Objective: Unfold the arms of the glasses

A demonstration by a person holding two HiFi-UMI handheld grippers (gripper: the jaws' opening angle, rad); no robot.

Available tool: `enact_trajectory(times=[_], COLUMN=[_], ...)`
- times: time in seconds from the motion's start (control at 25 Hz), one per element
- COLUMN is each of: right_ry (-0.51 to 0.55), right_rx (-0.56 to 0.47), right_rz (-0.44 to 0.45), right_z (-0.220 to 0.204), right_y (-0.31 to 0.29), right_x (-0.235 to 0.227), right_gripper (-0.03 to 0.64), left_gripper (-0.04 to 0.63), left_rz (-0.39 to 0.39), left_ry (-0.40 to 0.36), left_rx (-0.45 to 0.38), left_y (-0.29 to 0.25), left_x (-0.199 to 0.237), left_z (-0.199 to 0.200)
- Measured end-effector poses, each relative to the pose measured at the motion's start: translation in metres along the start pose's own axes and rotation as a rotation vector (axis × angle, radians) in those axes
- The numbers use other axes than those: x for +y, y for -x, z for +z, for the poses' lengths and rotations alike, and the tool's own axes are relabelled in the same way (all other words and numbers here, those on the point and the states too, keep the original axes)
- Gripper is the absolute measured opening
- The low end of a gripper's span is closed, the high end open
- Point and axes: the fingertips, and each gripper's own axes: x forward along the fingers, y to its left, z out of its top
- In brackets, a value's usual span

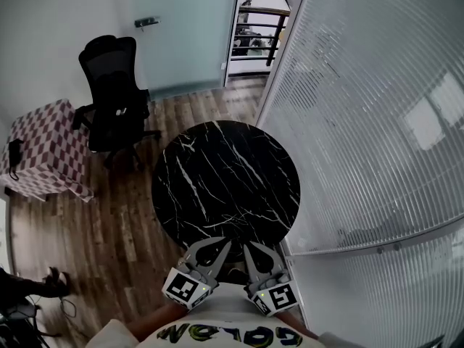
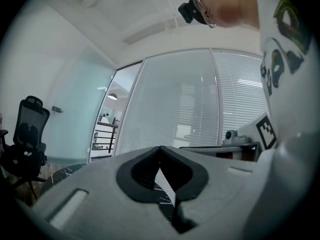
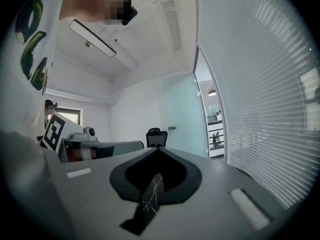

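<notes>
A round black marble table [image 1: 226,183] stands in front of me, and its top shows no glasses in the head view. My left gripper [image 1: 223,243] and right gripper [image 1: 249,246] are held side by side at the table's near edge, close to my body, pointing level over the top. In the left gripper view the left gripper [image 2: 160,148] has its jaw tips meeting, with nothing between them. The right gripper [image 3: 157,149] looks the same in the right gripper view: tips together, nothing held. A sliver of marble shows through each gap.
A black office chair [image 1: 112,93] stands at the far left on the wood floor, beside a checkered-cloth box [image 1: 47,147]. A glass wall with blinds [image 1: 362,122] runs close along the table's right side. An open doorway [image 1: 254,27] lies beyond. Someone's shoe [image 1: 54,281] is at lower left.
</notes>
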Motion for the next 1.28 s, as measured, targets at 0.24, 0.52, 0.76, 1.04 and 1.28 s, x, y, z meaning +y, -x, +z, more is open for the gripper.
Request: enact_trajectory(times=[0.24, 0.52, 0.76, 1.04, 1.28], right_ry=[0.012, 0.019, 0.014, 0.014, -0.055], right_rx=[-0.008, -0.018, -0.01, 0.025, 0.12], right_rz=[0.021, 0.023, 0.025, 0.029, 0.035], right_z=[0.001, 0.015, 0.019, 0.003, -0.027], right_y=[-0.008, -0.004, 0.001, 0.0, 0.005], right_x=[-0.015, -0.042, -0.055, -0.068, -0.074], right_gripper=[0.003, 0.003, 0.003, 0.003, 0.003], left_gripper=[0.005, 0.005, 0.005, 0.005, 0.005], left_rz=[0.004, 0.017, 0.021, 0.038, 0.081], left_ry=[-0.011, -0.002, -0.004, -0.01, 0.059], left_rx=[0.003, 0.002, -0.002, 0.041, 0.147], left_y=[-0.015, -0.04, -0.052, -0.06, -0.053], left_x=[0.002, -0.008, -0.015, -0.013, -0.007], left_z=[0.002, 0.013, 0.013, -0.011, -0.045])
